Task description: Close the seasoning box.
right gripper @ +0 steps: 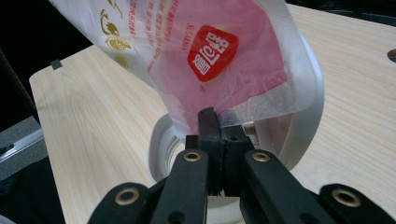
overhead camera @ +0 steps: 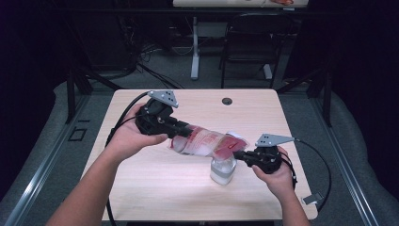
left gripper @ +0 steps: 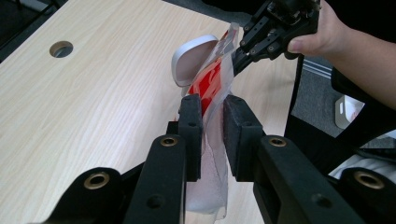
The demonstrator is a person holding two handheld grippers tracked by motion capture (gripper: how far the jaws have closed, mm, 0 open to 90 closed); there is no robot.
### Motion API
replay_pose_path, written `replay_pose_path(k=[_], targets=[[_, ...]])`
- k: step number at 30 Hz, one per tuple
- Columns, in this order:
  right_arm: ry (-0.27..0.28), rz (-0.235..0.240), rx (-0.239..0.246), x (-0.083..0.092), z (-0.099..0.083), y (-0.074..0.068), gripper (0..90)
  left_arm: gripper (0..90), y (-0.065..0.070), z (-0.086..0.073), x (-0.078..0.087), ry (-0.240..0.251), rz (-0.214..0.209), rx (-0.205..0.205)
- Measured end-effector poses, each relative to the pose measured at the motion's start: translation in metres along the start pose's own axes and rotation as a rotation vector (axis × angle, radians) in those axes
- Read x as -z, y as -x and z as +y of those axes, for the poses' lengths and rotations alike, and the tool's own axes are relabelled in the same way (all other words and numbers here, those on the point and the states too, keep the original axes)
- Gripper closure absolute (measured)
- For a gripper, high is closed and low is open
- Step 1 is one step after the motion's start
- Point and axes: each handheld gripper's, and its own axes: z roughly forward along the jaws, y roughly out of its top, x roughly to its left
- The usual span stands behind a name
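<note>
Nearest the person, the right gripper (overhead camera: 241,155) is clamped tight on the open corner of the plastic bag (overhead camera: 203,141), just above the white jar (overhead camera: 222,170) standing on the table (overhead camera: 141,179). Farther off, the left gripper (overhead camera: 181,128) pinches the bag's other end, keeping it tilted over the jar's mouth. If the thin film slips from either grip, the contents would likely miss the jar and spill.

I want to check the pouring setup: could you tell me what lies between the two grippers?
The red-and-clear plastic bag spans from the left gripper to the right gripper, above the open jar, as the high view shows.
</note>
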Motion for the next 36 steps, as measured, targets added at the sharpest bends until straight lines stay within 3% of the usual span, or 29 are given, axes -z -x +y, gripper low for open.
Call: replay_pose_path(k=[19,25,36], targets=[[0.003,-0.013,0.0,0.0017,0.0002,0.0004,89.8,79.3,0.0034,0.0055,-0.0015,0.016,-0.006,-0.009],[-0.016,-0.04,0.03,0.0014,0.0017,-0.0028,89.5,79.6,0.0044,0.0075,-0.0017,0.017,-0.008,-0.019],[-0.016,-0.033,0.028,0.0002,0.0014,-0.0033,89.4,79.6,0.0058,0.009,-0.0021,0.017,-0.009,-0.019]])
